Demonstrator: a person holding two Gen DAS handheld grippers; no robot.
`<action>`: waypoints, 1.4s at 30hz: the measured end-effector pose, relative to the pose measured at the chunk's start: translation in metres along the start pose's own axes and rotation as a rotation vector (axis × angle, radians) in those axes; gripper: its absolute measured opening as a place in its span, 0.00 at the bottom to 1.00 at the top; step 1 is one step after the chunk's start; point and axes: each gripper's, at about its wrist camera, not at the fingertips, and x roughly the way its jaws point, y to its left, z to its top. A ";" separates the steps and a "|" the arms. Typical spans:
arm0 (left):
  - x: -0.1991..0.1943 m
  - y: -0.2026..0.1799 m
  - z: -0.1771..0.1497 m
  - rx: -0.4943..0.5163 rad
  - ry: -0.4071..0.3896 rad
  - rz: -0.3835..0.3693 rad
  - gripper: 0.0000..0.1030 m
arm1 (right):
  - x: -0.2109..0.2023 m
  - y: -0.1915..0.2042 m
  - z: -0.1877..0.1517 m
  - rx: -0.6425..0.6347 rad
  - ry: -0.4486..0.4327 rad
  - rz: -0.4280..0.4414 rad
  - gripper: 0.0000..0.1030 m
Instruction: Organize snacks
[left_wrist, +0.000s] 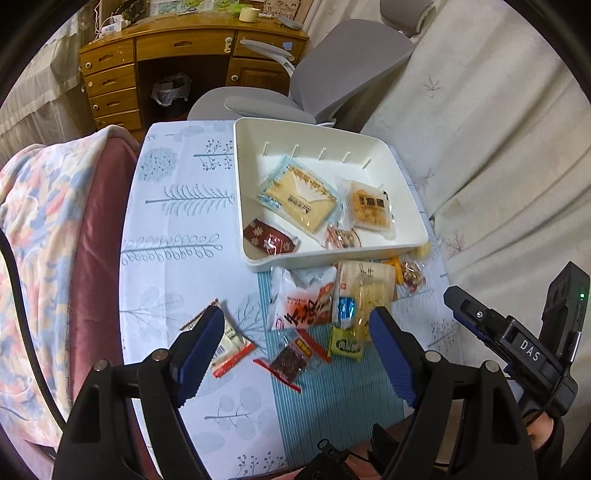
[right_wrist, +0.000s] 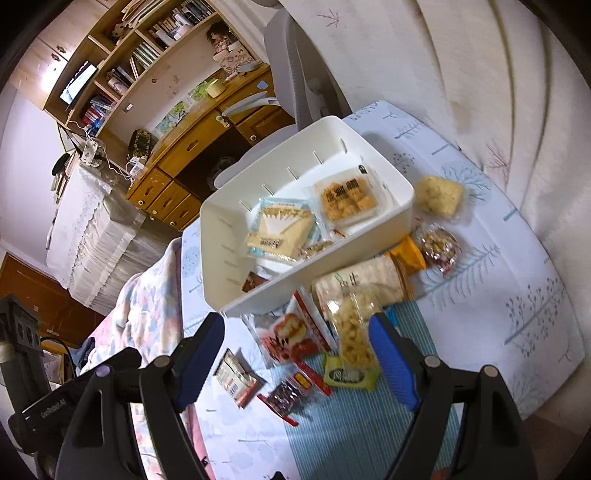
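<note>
A white rectangular plastic bin (left_wrist: 406, 236) sits on a small table covered with a pale blue tree-patterned cloth (left_wrist: 177, 221), and some of the snacks already lie inside it: a flat cream-and-blue cracker packet (left_wrist: 299, 199), a clear packet of golden crispy squares (left_wrist: 369, 210), a dark red wrapped sweet (left_wrist: 271, 240) in the near corner, and a small clear packet of mixed nuts (left_wrist: 341, 236) against the near wall.

The rest of the snacks are heaped on the cloth just in front of the bin. A white-and-orange pouch with red lettering (left_wrist: 304, 299) overlaps a long clear packet of pale puffed pieces (left_wrist: 365, 295); near them lie a small green wrapped candy (left_wrist: 345, 345), a clear red-edged packet of dark dried fruit (left_wrist: 290, 362) and a small white packet with red trim (left_wrist: 231, 343). In the right wrist view a pale yellow rice-puff block (right_wrist: 439, 195) rests on the cloth beside the bin's right wall, with a clear bag of nuts (right_wrist: 439, 247) just nearer.

The left gripper (left_wrist: 297, 325) hovers over the pile with its blue-padded jaws spread wide and nothing between the pads — the loose packets show in the gap below. The right gripper (right_wrist: 297, 332) is likewise spread wide over the same heap, gripping nothing.
</note>
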 end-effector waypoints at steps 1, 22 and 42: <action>0.001 0.000 -0.003 0.001 0.002 -0.003 0.77 | -0.001 -0.001 -0.003 -0.008 -0.005 -0.006 0.79; 0.061 -0.014 -0.059 -0.207 0.153 0.132 0.77 | 0.006 -0.041 -0.008 -0.346 0.096 -0.024 0.79; 0.156 0.011 -0.092 -0.668 0.158 0.264 0.77 | 0.089 -0.041 -0.005 -0.728 0.432 0.120 0.79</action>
